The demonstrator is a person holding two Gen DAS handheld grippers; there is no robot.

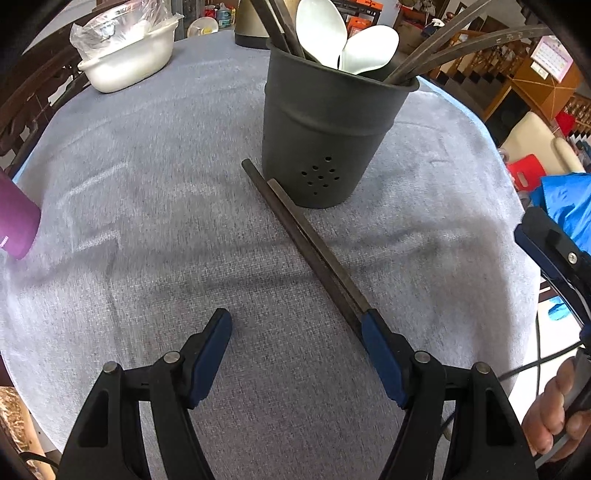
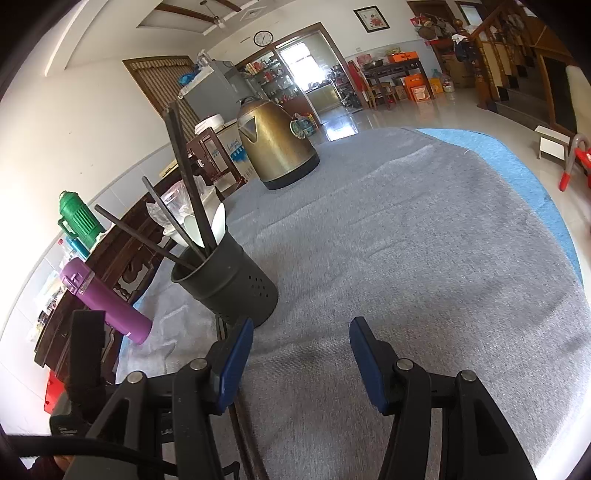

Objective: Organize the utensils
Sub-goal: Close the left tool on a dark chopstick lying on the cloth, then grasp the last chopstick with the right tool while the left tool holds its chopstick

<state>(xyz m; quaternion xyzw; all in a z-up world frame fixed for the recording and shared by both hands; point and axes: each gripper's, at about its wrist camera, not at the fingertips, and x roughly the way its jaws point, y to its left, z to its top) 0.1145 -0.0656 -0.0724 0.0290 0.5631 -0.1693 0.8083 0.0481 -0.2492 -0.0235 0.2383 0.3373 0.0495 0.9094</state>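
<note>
Just beside left claw (image 1: 295, 332) — chopsticks (image 1: 306, 243), flat.

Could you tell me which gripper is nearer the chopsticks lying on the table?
Left. The left gripper has one finger against the chopsticks; the right gripper hovers just beside them.

The holder (image 1: 332, 125) stands on the worktop (image 1: 147, 221) with spoons (image 1: 321, 33) in it. Chopsticks (image 1: 303, 240) lie before it, touching its base. The kettle (image 2: 275, 144) stands behind it.
</note>
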